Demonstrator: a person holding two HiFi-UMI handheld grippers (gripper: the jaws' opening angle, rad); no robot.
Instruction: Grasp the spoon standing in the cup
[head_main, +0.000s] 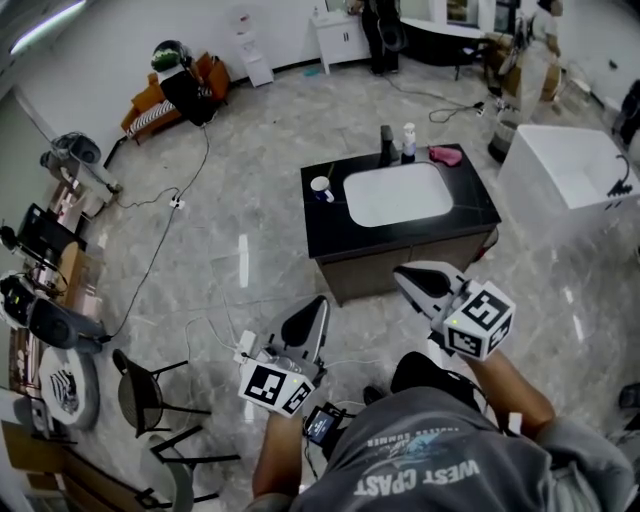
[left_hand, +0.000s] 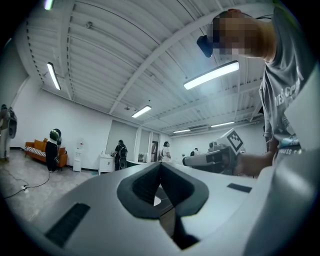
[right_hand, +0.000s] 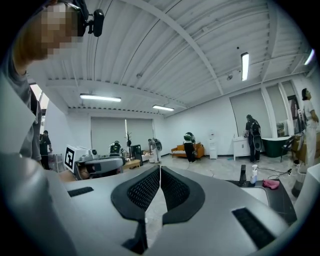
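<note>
A white cup (head_main: 321, 187) with a spoon standing in it sits on the left end of a black counter (head_main: 325, 230), beside a white sink basin (head_main: 396, 194). Both grippers are held near my body, well short of the counter. My left gripper (head_main: 313, 309) is shut with nothing between its jaws, and so is my right gripper (head_main: 412, 276). In the left gripper view the jaws (left_hand: 160, 167) meet tip to tip, tilted up toward the ceiling. The right gripper view shows its jaws (right_hand: 159, 171) closed, with the counter's far end low at the right.
On the counter's back edge stand a black faucet (head_main: 386, 146), a spray bottle (head_main: 408, 142) and a pink cloth (head_main: 446, 155). A white bathtub (head_main: 565, 170) lies to the right. A black chair (head_main: 140, 392) and cables are on the floor at left. People stand across the room.
</note>
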